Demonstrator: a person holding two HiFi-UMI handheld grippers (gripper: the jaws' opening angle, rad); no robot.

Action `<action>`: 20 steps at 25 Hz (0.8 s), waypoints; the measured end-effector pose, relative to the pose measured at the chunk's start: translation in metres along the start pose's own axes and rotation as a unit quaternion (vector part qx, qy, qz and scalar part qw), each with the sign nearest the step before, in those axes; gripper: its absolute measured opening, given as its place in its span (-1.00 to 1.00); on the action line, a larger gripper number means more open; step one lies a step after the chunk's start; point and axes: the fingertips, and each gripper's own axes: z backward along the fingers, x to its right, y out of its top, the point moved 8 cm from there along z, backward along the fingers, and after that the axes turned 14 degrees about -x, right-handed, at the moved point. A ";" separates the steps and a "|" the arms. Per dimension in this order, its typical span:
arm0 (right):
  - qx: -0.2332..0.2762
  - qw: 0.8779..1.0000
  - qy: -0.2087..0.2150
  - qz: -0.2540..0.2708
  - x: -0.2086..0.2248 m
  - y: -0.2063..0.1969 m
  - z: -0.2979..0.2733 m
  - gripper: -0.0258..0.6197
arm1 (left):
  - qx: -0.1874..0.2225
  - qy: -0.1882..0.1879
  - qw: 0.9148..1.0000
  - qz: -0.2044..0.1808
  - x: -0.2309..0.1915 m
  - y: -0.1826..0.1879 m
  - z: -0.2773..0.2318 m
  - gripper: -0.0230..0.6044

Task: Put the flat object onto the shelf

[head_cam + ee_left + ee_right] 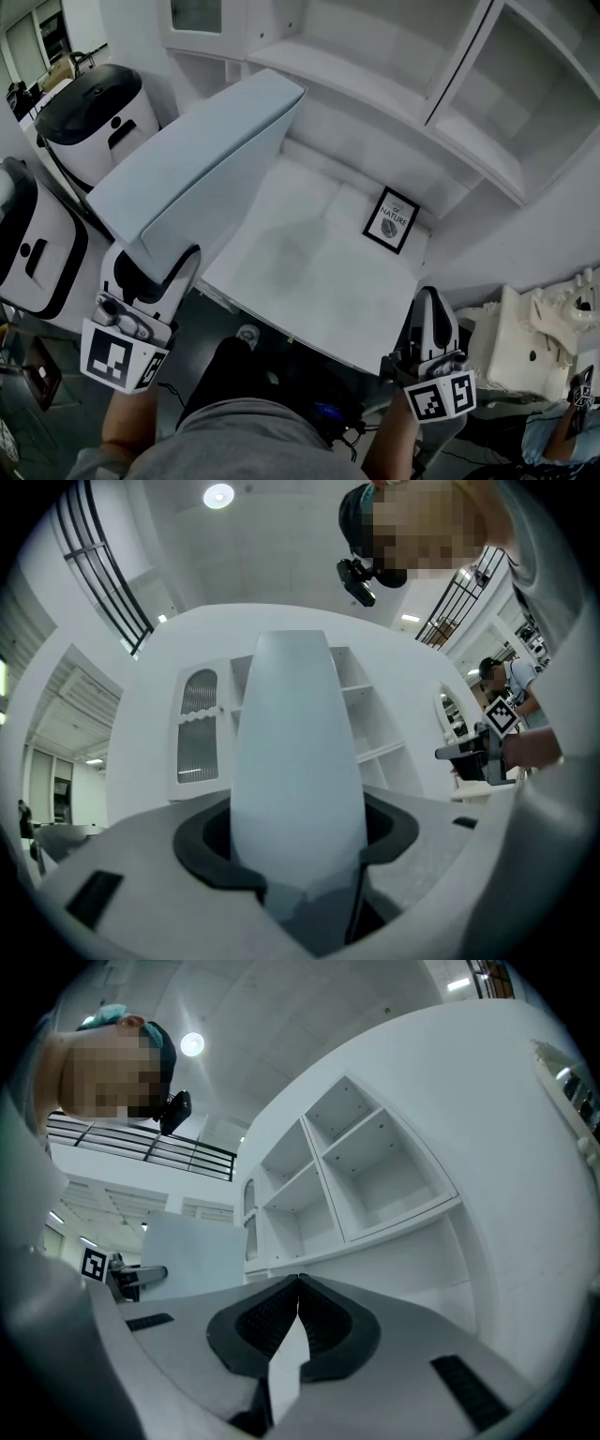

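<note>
The left gripper (155,264) has its jaws set partway apart and clamped on the lower edge of the flat object (202,164), a large pale panel. In the left gripper view the panel (295,752) fills the gap between the dark pads (211,841) of that gripper (295,860) and rises straight away from them. It is held in the air, tilted, in front of the left end of the white shelf unit (375,94). Its far upper corner reaches that end, and no part of it lies on a shelf.

The right gripper (432,298) hangs at the front edge of the shelf unit's broad lower ledge (309,272), towards its right end. In its own view that gripper (298,1305) has its jaws closed tip to tip with nothing between them.

At the back of that ledge, right of its middle, a black-framed picture (391,219) with a leaf print leans against the shelf unit. Left of the shelf unit stand two white bins with black lids (94,117). Right of it is a cream moulded piece (534,337).
</note>
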 end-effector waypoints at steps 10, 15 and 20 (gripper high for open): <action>0.008 0.999 -0.036 0.014 0.000 0.016 -0.040 -0.83 | 0.040 -0.036 0.999 0.000 -0.044 0.017 -0.051 -0.09; 0.011 0.999 -0.049 0.020 -0.008 0.021 -0.072 -0.83 | 0.051 -0.057 0.997 0.003 -0.073 0.015 -0.081 -0.09; 0.013 0.997 -0.067 0.024 -0.016 0.025 -0.103 -0.83 | 0.065 -0.084 0.994 0.011 -0.104 0.014 -0.102 -0.09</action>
